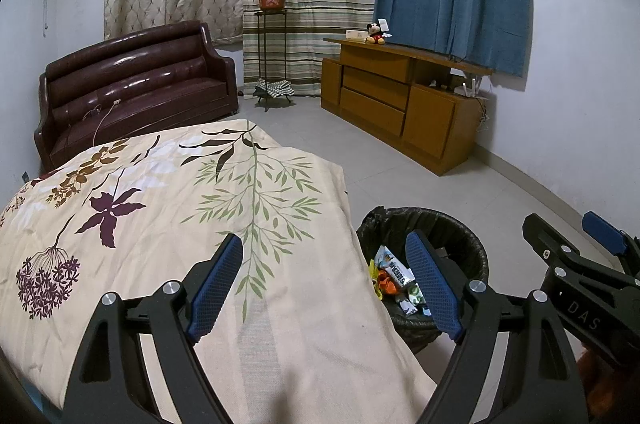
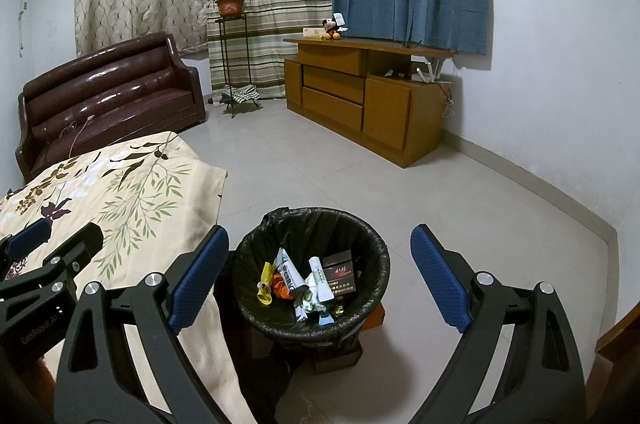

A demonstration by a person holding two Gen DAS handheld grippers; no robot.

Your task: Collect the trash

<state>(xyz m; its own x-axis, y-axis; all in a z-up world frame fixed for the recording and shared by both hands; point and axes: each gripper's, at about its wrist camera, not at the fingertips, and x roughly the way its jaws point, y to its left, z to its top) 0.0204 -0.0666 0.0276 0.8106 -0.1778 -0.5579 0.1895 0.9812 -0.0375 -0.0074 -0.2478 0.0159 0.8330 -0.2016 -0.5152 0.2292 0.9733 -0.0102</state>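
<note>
Grippers two, left gripper and right gripper, both spread wide and empty, over one bin of wrappers

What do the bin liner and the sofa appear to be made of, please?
The bin liner looks like thin black plastic film: crinkled, with a dull sheen. The sofa looks like dark brown leather or faux leather: glossy highlights across padded rolls; which one cannot be told.
</note>
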